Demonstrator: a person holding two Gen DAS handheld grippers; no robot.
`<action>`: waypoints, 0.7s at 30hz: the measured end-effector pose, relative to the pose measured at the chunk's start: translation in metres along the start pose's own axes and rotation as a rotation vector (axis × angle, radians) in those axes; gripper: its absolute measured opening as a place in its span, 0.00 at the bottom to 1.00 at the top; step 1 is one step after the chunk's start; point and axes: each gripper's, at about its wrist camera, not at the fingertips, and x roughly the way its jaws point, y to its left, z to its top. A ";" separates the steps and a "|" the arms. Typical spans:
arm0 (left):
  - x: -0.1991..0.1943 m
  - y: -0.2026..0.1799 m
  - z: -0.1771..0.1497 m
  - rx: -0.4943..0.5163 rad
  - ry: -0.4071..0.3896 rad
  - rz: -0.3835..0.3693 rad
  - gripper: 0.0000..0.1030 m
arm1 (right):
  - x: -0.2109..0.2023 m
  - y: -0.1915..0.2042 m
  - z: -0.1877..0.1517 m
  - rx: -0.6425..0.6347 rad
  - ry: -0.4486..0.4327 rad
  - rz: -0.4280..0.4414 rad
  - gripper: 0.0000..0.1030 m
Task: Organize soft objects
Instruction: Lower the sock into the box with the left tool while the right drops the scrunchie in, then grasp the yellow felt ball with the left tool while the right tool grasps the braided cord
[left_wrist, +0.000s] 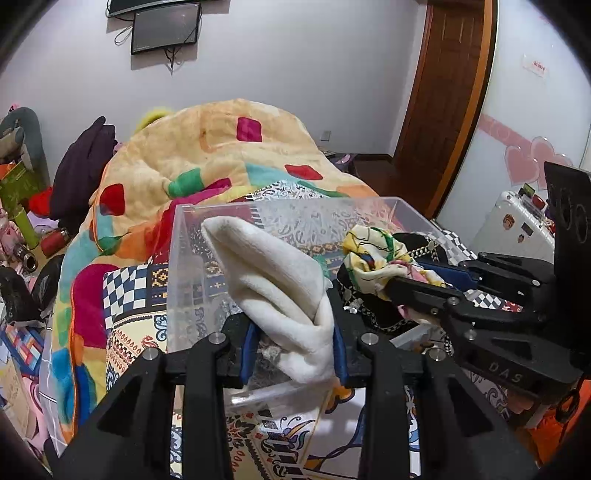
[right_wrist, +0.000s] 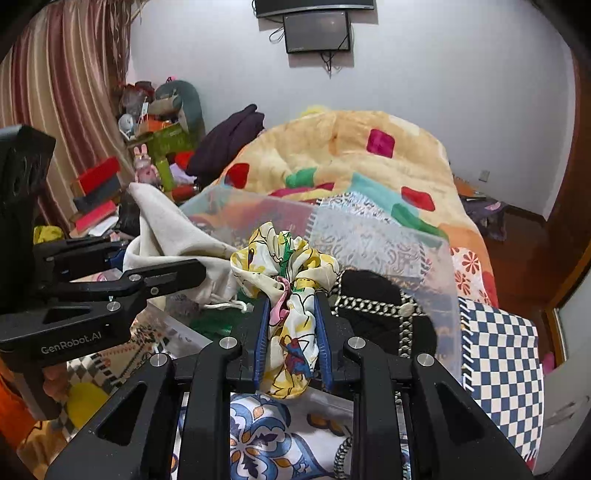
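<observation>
My left gripper (left_wrist: 295, 328) is shut on a cream fleece cloth (left_wrist: 273, 277) and holds it upright over a clear plastic box (left_wrist: 177, 236) on the bed. My right gripper (right_wrist: 291, 317) is shut on a yellow printed silk scarf (right_wrist: 284, 254) and holds it above the same box (right_wrist: 436, 266). A black garment with a white chain pattern (right_wrist: 388, 314) lies inside the box under the scarf. The right gripper also shows in the left wrist view (left_wrist: 399, 288) with the scarf (left_wrist: 373, 247). The left gripper shows in the right wrist view (right_wrist: 195, 273) with the cream cloth (right_wrist: 173, 236).
The box sits on a patterned bedsheet (right_wrist: 258, 435). A bulky orange blanket with coloured patches (left_wrist: 207, 155) is heaped behind it. A dark purple garment (left_wrist: 85, 158) and cluttered shelves (right_wrist: 155, 136) stand to the left. A wooden door (left_wrist: 443, 88) and white suitcase (left_wrist: 517, 225) are to the right.
</observation>
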 end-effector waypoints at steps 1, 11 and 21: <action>0.000 -0.002 0.000 0.006 0.000 0.007 0.33 | 0.000 0.000 0.000 -0.001 -0.001 -0.003 0.20; -0.016 -0.008 -0.003 0.024 -0.017 0.021 0.55 | -0.015 0.001 0.002 -0.008 -0.032 -0.043 0.47; -0.067 -0.009 -0.009 0.020 -0.129 0.025 0.70 | -0.056 -0.003 0.004 0.008 -0.120 -0.058 0.61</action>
